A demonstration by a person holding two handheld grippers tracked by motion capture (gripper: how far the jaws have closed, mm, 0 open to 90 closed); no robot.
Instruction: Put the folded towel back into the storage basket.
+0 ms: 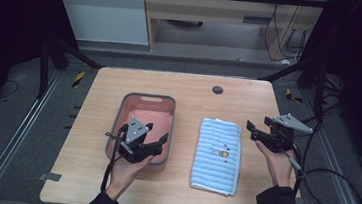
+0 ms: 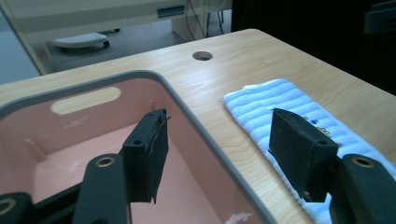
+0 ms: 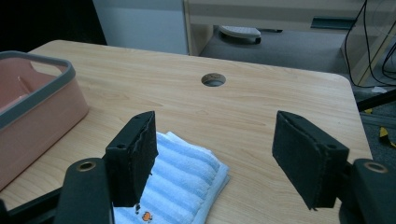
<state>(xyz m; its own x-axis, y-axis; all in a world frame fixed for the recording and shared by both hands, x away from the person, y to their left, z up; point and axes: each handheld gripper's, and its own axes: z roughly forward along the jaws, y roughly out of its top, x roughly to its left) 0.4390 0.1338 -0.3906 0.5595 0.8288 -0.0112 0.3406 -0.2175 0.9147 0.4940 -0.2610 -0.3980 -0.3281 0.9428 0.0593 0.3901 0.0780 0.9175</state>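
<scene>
The folded light-blue striped towel with a small printed motif (image 1: 217, 155) lay flat on the wooden tabletop (image 1: 190, 90), right of centre, its long axis running from the near edge toward the far edge. It sat between your two tools, clear of the pink plastic basin with a grey rim (image 1: 168, 101) that stood just beside it on the left half of the tabletop.

Your right gripper (image 1: 258, 128) hovered just off the towel's far right corner, above the bare wood, jaws pointing leftward toward the cloth. In the right gripper view the jaws stood wide apart and empty, with the towel's corner (image 3: 187, 179) lying below and toward the left-hand jaw, not touched by either.

Your left gripper (image 1: 158, 133) hung over the near right part of the basin, above its rim. In the left gripper view its jaws were likewise spread wide and held nothing; one jaw was over the basin's interior (image 2: 56, 154), the other appeared over the towel's left edge (image 2: 275, 100), with no contact that I could establish.

Judgement: the right gripper was the nearer to a towel corner; the left would have had to clear the basin rim first
</scene>
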